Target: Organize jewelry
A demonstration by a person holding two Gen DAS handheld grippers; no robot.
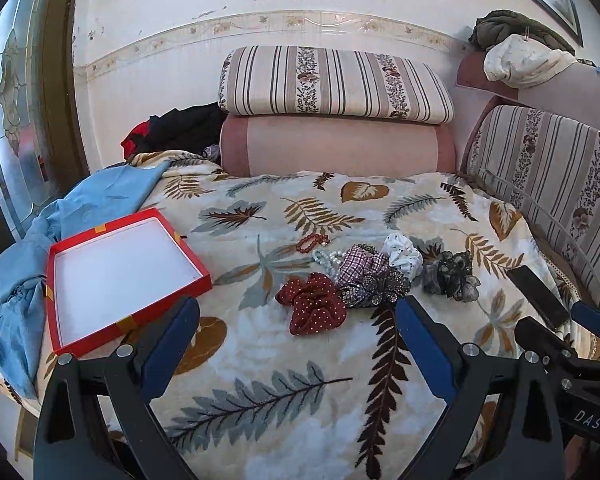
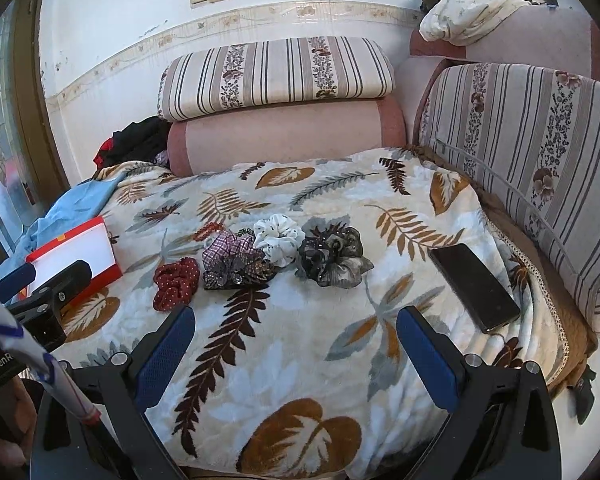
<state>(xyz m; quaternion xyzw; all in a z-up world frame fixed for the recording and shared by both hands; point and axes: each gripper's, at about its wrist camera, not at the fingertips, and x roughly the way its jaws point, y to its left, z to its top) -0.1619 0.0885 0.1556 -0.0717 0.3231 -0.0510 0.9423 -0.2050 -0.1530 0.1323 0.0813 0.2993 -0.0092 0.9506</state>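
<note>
**Both grippers wide and empty, the pile not yet touched**

Blue-padded fingers of the left gripper stood wide apart at the bottom of the left wrist view and held nothing. Just above the gap, at frame centre, lay the dark red dotted scrunchie, the nearest piece, apart from both pads. Behind it the rhinestone flower clip rested against the plaid scrunchie, with the pearl bracelet and the red bead bracelet higher up, and the white scrunchie and black lace scrunchie to the right. The red box sat open at centre left, its white floor bare.

The right gripper was likewise spread and empty at the bottom of its view, with the black lace scrunchie above it at centre, well clear of the pads. A phone lay at centre right on the leaf-print blanket.

Sorting had seemingly not begun. The sensible start was probably the red scrunchie: centre it between the pads, press lightly into the soft blanket and pinch the fabric only, so the clip beside it was not dragged along.
</note>
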